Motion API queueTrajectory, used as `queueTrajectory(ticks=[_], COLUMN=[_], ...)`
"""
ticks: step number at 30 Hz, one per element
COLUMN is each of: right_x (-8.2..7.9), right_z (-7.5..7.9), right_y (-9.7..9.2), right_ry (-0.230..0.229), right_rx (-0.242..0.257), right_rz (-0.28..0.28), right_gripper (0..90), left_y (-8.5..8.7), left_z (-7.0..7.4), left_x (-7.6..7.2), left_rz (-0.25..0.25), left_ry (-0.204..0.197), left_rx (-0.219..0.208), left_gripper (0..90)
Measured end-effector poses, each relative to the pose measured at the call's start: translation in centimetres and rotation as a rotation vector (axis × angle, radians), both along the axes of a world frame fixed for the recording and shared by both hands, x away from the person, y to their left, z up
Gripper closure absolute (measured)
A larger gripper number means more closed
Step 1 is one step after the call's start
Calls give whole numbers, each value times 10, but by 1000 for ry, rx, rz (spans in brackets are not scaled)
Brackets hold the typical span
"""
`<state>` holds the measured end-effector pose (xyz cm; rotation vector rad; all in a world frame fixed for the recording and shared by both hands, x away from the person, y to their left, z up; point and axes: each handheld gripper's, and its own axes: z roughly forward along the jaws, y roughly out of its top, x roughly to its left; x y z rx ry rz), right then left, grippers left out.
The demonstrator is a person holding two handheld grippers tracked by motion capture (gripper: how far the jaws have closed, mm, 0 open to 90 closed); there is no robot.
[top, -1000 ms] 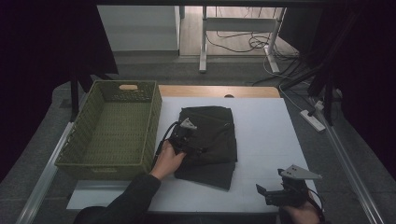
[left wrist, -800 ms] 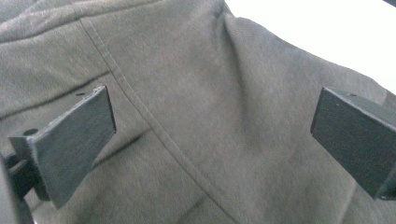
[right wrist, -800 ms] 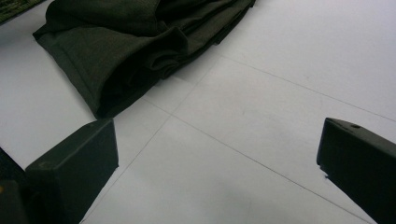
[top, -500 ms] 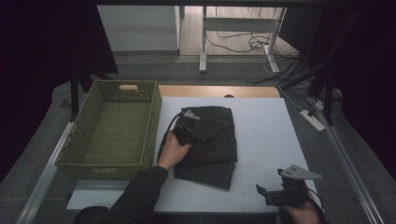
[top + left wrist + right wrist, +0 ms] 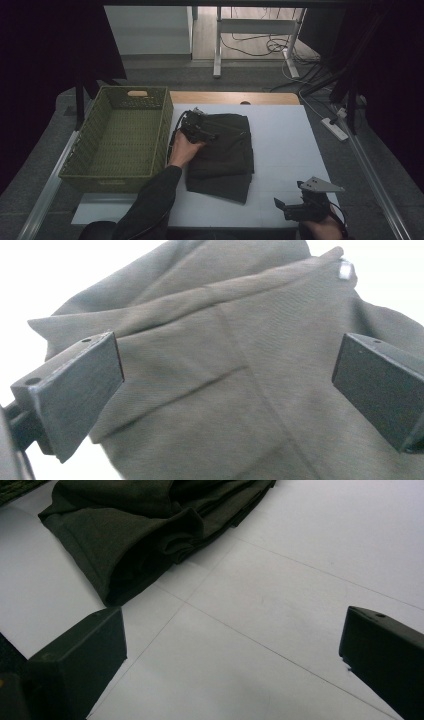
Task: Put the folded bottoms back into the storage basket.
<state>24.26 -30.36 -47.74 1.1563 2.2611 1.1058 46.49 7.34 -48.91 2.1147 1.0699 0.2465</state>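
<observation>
Trousers (image 5: pixel 222 150) — dark, folded — lie mid-surface (image 5: pixel 285 145) beside the wicker basket (image 5: pixel 120 135). Left hand-held gripper (image 5: pixel 199 127) hovers spread over their far edge; right hand-held gripper (image 5: pixel 295 207) — jaws spread — waits near the front edge.

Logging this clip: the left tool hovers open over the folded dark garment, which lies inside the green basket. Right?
Not quite. The left tool is open over the garment, but the garment lies on the white table, beside the basket, not in it. The high view shows this.
</observation>
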Motion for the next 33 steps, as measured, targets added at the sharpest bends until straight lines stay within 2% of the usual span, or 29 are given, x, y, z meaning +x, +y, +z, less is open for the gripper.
queueTrajectory(ticks=[4, 7, 10, 16, 18, 20, 23, 24, 25, 28, 31, 33], right_x=[0, 0, 0, 0, 0, 0, 0, 0, 0, 0, 0, 0], right_z=[0, 0, 0, 0, 0, 0, 0, 0, 0, 0, 0, 0], right_y=[0, 0, 0, -1, 0, 0, 0, 0, 0, 0, 1, 2], right_ry=[-1, 0, 0, 3, 3, 2, 2, 2, 2, 3, 6, 4], right_rx=[-1, 1, 0, 5, 5, 2, 2, 2, 0, -2, -4, -10], right_rz=[3, 6, 9, 12, 13, 15, 17, 17, 17, 19, 19, 24], right_gripper=[0, 0, 0, 0, 0, 0, 0, 0, 0, 0, 0, 0], left_y=[5, 4, 4, 8, 11, 13, 17, 18, 19, 17, 16, 15], left_z=[-4, -8, -16, -23, -25, -29, -37, -40, -43, -42, -41, -39], left_x=[9, 13, 21, 28, 29, 31, 35, 37, 37, 36, 35, 33], left_rz=[34, 38, 68, 113, 129, 138, 146, 145, 144, 137, 127, 102], left_ry=[21, 35, 52, 70, 83, 102, 156, 181, 191, 186, 183, 191], left_rx=[-14, 7, 33, 54, 47, 57, 37, 14, -6, 3, 1, -20], left_gripper=[4, 5, 6, 6, 6, 7, 0, 0, 0, 1, 80, 177])
